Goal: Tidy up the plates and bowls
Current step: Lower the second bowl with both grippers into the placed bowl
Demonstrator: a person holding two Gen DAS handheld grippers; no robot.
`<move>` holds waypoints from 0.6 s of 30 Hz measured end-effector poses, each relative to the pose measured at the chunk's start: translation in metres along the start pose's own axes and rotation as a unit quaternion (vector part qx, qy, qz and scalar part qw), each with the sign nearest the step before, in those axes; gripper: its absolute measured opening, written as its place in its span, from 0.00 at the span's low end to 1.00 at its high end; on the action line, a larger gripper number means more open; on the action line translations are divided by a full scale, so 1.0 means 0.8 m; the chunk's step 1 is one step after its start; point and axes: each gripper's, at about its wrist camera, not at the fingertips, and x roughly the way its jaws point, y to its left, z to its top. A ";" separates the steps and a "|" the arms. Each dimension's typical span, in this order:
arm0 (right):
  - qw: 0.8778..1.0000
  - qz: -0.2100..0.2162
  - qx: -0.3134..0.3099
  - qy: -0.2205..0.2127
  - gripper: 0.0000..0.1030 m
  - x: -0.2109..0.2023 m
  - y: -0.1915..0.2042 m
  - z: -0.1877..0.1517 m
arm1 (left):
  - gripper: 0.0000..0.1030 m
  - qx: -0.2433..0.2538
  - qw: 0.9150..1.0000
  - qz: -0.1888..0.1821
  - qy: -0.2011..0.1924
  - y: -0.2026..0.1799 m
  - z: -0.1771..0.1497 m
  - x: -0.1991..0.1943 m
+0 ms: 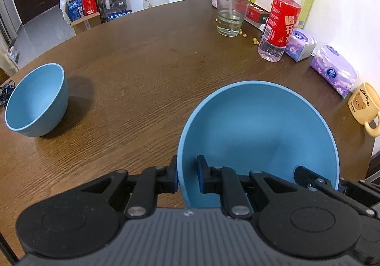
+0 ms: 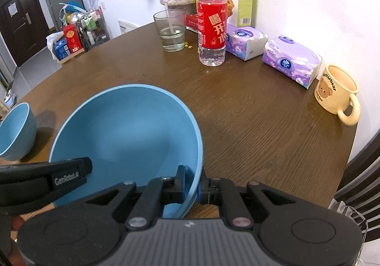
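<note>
Left tool (image 1: 187, 179) open astride big bowl (image 1: 258, 137) rim, right tool (image 2: 192, 185) clamped – opposite rim

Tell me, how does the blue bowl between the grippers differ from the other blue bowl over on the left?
The near bowl is wider and shallower; the far bowl is narrower and deeper. The near bowl has the left gripper and right gripper at opposite sides of its rim; the far bowl sits untouched on the table. Both are plain blue and empty.

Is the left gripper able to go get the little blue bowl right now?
Probably not yet. The left gripper straddles the big blue bowl's rim, with the right gripper clamped opposite. The small blue bowl sits apart with bare table between, so nothing else blocks it.
</note>
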 end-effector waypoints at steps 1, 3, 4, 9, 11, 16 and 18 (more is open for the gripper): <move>1.000 -0.001 -0.003 -0.001 0.09 0.001 0.000 0.000 | 0.16 0.003 1.000 0.002 0.000 -0.001 0.000 0.000; 1.000 -0.004 -0.010 -0.001 0.09 0.001 0.002 0.000 | 0.16 0.009 1.000 0.007 0.001 -0.004 0.000 0.002; 1.000 -0.005 -0.014 -0.002 0.09 0.002 0.002 0.000 | 0.16 0.012 1.000 0.009 0.002 -0.006 0.001 0.003; 1.000 -0.010 -0.027 -0.006 0.09 0.004 0.004 0.001 | 0.17 0.018 1.000 0.014 0.006 -0.008 0.002 0.006; 1.000 -0.010 -0.027 -0.006 0.09 0.004 0.004 0.002 | 0.16 0.016 1.000 0.014 0.005 -0.008 0.002 0.006; 0.999 -0.012 -0.031 -0.011 0.13 0.008 0.006 0.002 | 0.16 0.009 1.000 0.011 -0.005 -0.004 0.004 0.002; 0.999 -0.010 -0.029 -0.011 0.13 0.009 0.005 0.002 | 0.16 0.009 1.000 0.013 -0.004 -0.004 0.004 0.003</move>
